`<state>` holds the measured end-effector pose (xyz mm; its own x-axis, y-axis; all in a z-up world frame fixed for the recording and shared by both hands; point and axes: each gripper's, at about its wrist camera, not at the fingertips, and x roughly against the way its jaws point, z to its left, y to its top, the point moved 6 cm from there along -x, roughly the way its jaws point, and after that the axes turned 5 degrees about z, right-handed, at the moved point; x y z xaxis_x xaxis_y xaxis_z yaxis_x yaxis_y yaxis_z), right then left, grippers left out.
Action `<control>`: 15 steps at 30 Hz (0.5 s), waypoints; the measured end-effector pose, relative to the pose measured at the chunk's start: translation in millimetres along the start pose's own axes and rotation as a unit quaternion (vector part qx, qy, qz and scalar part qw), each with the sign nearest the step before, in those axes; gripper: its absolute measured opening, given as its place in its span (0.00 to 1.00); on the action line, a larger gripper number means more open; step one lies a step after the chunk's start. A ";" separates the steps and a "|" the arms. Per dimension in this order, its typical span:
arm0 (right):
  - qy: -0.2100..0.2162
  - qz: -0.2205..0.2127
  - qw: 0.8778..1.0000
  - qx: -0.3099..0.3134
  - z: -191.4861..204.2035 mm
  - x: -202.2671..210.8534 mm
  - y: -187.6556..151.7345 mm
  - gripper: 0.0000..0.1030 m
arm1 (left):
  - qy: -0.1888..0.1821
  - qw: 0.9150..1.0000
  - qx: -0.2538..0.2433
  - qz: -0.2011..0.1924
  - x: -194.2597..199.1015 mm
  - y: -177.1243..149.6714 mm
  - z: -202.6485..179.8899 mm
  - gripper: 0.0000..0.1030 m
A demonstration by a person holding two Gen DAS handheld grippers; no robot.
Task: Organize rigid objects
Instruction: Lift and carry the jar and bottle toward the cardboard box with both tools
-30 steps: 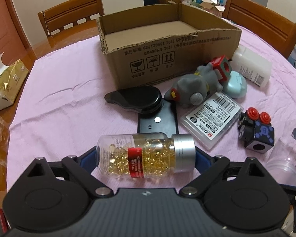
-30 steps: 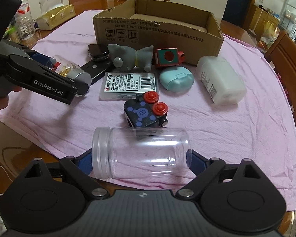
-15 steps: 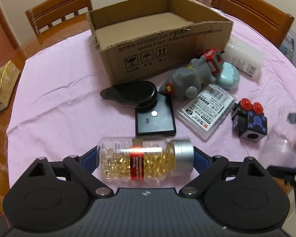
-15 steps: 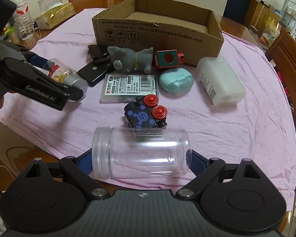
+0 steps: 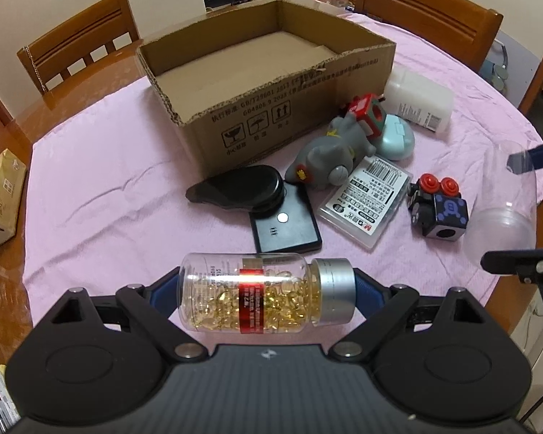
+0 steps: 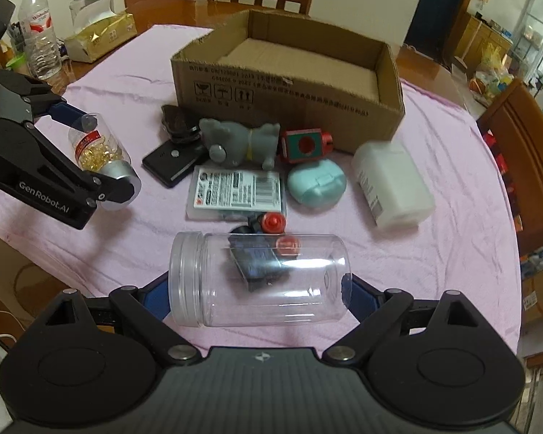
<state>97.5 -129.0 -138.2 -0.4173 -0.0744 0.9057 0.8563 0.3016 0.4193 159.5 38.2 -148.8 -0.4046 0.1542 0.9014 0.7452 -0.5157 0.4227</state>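
Observation:
My left gripper point(image 5: 266, 291) is shut on a clear bottle of yellow capsules point(image 5: 257, 293) with a silver cap, held sideways above the table's near edge; it also shows in the right wrist view point(image 6: 97, 152). My right gripper point(image 6: 259, 282) is shut on an empty clear plastic jar point(image 6: 257, 280), held sideways; the jar shows at the right of the left wrist view point(image 5: 506, 217). An open cardboard box point(image 5: 271, 108) stands behind, and shows in the right wrist view point(image 6: 289, 97).
On the pink cloth before the box lie a grey toy point(image 5: 329, 162), a black phone point(image 5: 286, 222), a black case point(image 5: 239, 191), a flat packet point(image 5: 365, 199), a black cube toy point(image 5: 438, 209), a teal case point(image 5: 394, 141), a red cube point(image 5: 365, 112) and a white container point(image 5: 416, 101). Chairs stand around.
Both grippers have risen with their loads and moved toward the box; the view looks down on the table more. The jar now overlaps the black cube in the right wrist view.

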 end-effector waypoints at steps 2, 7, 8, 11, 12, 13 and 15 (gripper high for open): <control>0.006 -0.001 1.000 0.005 -0.1 3.2 4.8 0.93 | 0.001 1.000 0.003 -0.002 3.2 1.7 2.3 0.90; 0.029 -0.007 0.999 0.024 -5.0 8.3 18.8 0.93 | 0.006 1.000 0.018 -0.002 12.6 8.8 6.4 0.90; 0.034 -0.008 0.999 0.028 -6.5 7.9 21.9 0.93 | 0.010 1.000 0.021 0.001 14.9 10.5 7.2 0.90; 0.048 -0.013 0.998 0.047 -14.0 8.6 33.0 0.93 | 0.017 0.999 0.029 0.006 25.5 19.5 6.9 0.90; 0.054 -0.015 0.997 0.051 -17.3 9.2 37.5 0.93 | 0.019 0.999 0.031 0.006 30.0 24.9 6.6 0.90; 0.059 -0.019 0.997 0.054 -21.1 9.8 42.9 0.93 | 0.021 0.999 0.032 0.007 33.6 29.4 6.7 0.90; 0.068 -0.023 0.996 0.060 -28.6 11.2 53.8 0.93 | 0.025 0.999 0.033 0.002 42.1 42.0 6.4 0.90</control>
<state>147.6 -140.8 -103.7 -0.4031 -0.2173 0.8890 0.7912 0.4054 0.4579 177.2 28.4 -92.5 -0.4272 0.1089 0.8976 0.7793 -0.4590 0.4266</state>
